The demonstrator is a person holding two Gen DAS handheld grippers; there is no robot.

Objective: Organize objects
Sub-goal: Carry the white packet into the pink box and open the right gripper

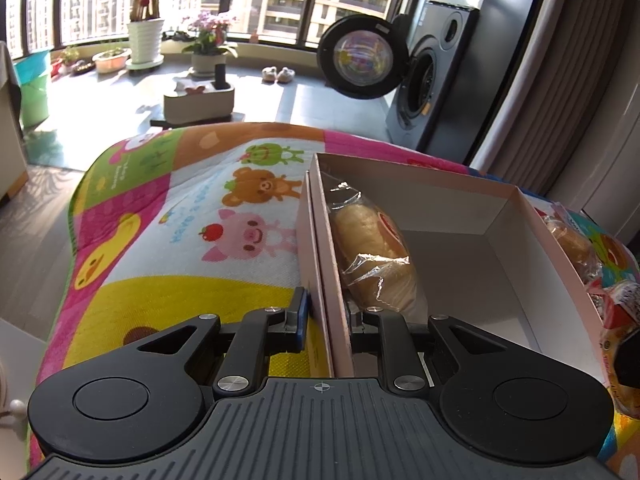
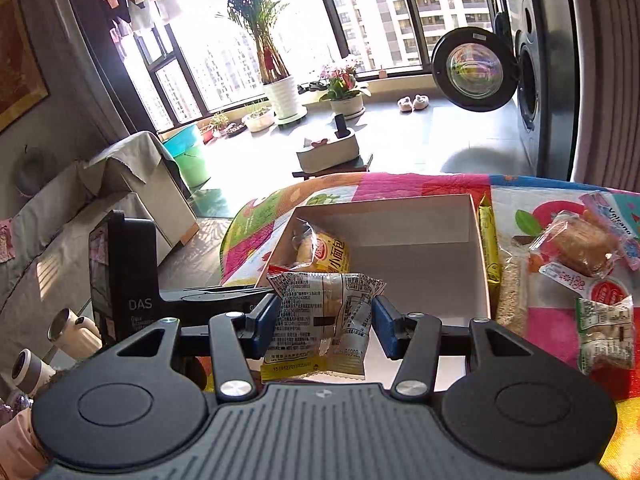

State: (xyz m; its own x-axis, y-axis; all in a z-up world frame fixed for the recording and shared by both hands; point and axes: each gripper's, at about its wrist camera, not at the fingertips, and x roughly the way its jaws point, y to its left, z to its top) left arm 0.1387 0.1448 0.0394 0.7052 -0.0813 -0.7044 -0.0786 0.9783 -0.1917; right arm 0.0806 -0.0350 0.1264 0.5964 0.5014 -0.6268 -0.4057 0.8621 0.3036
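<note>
An open pink cardboard box (image 1: 500, 216) with a white inside lies on the cartoon-print mat (image 1: 180, 208). A wrapped bread roll (image 1: 372, 256) rests along its left wall. My left gripper (image 1: 326, 312) is shut on that left wall, one finger outside and one inside. In the right wrist view the box (image 2: 400, 220) lies ahead with the roll (image 2: 324, 258) in its left corner. My right gripper (image 2: 324, 316) is shut on a silvery printed snack packet (image 2: 320, 308), held over the box's near edge. The left gripper's black body (image 2: 120, 280) shows at the left.
Loose snacks lie right of the box: a yellow bar (image 2: 490, 248), a sesame bar (image 2: 514, 292), a wrapped brown cake (image 2: 580, 248), a jelly cup (image 2: 608, 292), a green-white packet (image 2: 608, 336). Beyond the mat's far edge are floor, plant pots (image 1: 146, 40) and a washing machine (image 1: 432, 80) with its door open.
</note>
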